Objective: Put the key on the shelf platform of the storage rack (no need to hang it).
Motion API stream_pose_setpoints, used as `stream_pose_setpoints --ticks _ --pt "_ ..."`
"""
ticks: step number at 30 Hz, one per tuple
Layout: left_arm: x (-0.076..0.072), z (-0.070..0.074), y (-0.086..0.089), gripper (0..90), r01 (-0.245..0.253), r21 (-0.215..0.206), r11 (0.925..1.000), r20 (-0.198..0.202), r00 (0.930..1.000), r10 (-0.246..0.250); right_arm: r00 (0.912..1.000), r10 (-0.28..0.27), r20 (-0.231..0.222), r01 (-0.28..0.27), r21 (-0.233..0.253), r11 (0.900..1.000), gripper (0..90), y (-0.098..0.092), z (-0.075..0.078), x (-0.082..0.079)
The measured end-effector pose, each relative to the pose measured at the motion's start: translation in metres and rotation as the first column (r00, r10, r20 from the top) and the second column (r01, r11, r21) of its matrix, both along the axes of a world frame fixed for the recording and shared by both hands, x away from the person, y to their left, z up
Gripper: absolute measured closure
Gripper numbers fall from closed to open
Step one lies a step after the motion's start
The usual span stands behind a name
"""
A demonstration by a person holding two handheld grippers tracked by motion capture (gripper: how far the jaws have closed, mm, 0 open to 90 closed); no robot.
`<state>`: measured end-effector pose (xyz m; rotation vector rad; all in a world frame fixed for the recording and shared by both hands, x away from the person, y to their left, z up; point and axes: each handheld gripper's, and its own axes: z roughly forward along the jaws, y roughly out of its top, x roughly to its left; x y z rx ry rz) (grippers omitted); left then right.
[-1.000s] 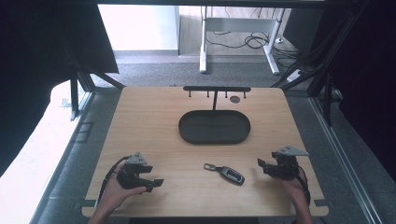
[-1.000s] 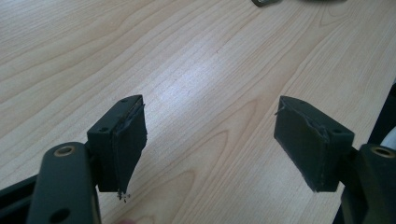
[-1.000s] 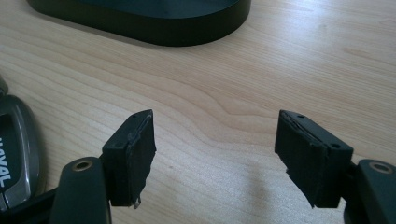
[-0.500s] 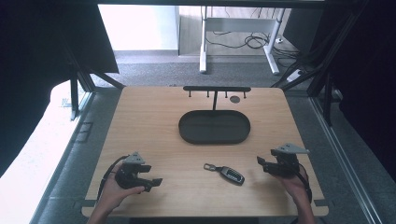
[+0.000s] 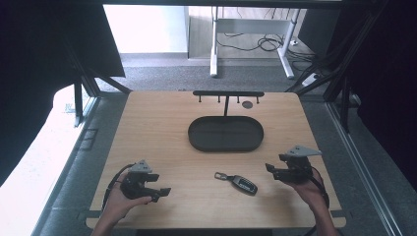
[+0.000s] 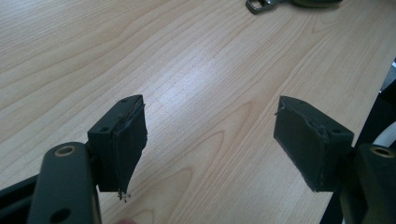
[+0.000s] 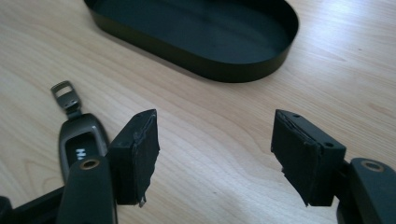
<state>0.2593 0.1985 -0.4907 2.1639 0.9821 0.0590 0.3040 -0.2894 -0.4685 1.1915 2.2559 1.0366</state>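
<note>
Partly behind right gripper (image 7: 212,154): key fob (image 7: 78,142)

A black oval tray (image 5: 225,135) lies at the middle of the wooden table (image 5: 162,128), and it is empty. Just behind it, at the far edge, stands a black rack (image 5: 228,93) with small hooks. A dark round disc (image 5: 247,104) lies near the rack's right end.

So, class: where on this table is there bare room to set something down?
Bare wood lies left of the oval tray and right of it. The front middle is crowded: the key fob sits between the left gripper and the right gripper.
</note>
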Motion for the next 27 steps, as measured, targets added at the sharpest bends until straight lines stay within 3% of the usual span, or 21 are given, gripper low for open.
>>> stream_pose_setpoints --ticks 14,27 --pt "0.0 0.001 0.002 26.0 -0.002 0.0 1.0 0.002 1.0 0.002 0.9908 0.122 -0.058 -0.126 -0.078 0.989 33.2 0.031 0.013 0.004" --pt "0.0 0.0 0.002 25.9 0.002 0.003 1.0 0.002 1.0 -0.002 0.9745 0.201 -0.099 -0.213 -0.123 0.969 33.3 0.061 0.007 0.004"
